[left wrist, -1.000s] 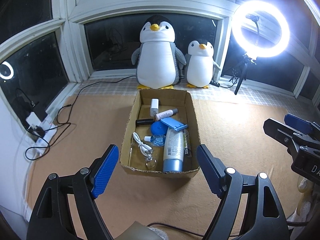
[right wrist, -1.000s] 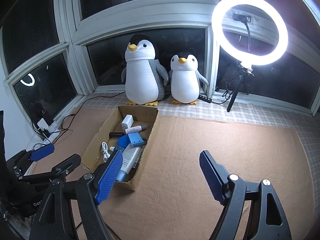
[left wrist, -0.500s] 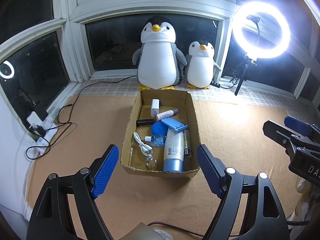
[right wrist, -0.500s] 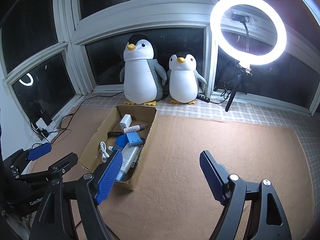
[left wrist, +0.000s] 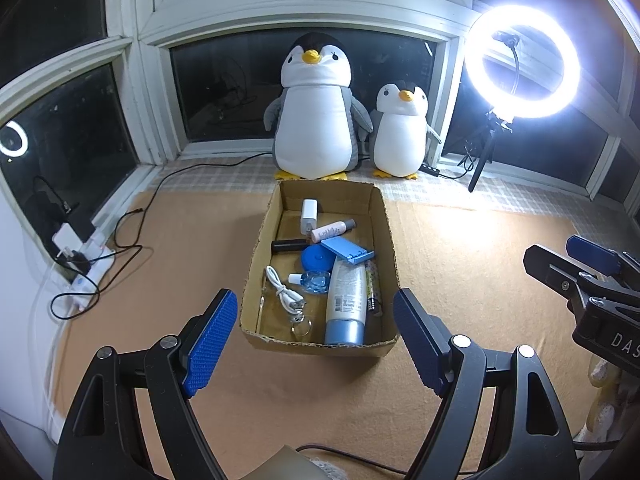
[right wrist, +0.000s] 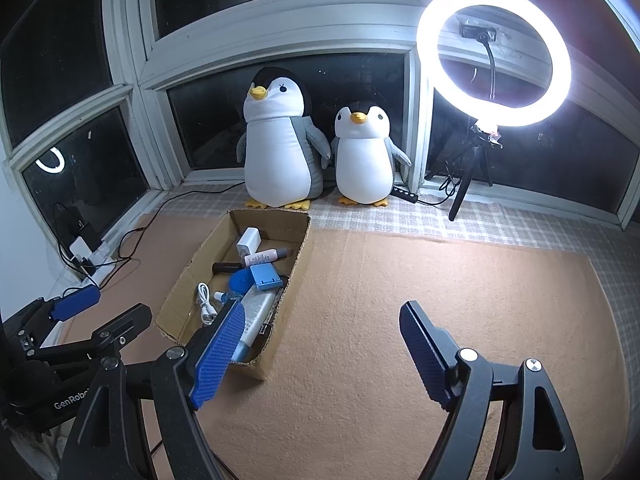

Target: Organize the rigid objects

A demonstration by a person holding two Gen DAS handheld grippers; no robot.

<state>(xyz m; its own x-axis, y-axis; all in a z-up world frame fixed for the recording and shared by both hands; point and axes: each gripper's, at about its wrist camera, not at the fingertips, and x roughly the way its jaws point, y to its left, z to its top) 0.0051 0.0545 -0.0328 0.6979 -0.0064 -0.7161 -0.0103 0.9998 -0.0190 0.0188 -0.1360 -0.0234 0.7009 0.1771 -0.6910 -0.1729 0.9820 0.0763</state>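
Both claws are released and empty: the left gripper frames the near end of the cardboard box at lower centre of its view, jaws spread wide with nothing between the pads; the right gripper hangs over bare orange mat at lower centre of its view, equally spread, its left pad overlapping the box's near corner in the picture only. The task's items are all in the box: white charger at the far end, a pink tube and a black stick just below it, a blue folding stand resting on the blue round case, a small clear bottle, a white cable with a key ring on the left side, and the big white tube with a blue cap along the right wall, a pen-like item wedged beside it. Nothing sits loose on the mat in either view. My read: this is either the start, before unloading and sorting, or the end, with everything binned; I can't tell which. If picking is next, the big tube is the easiest target: come down over its body and close across the width. The stand overlaps the tube's top end and the case, so lift the stand first or risk dragging it. The cable and key ring look fiddly for wide pads.
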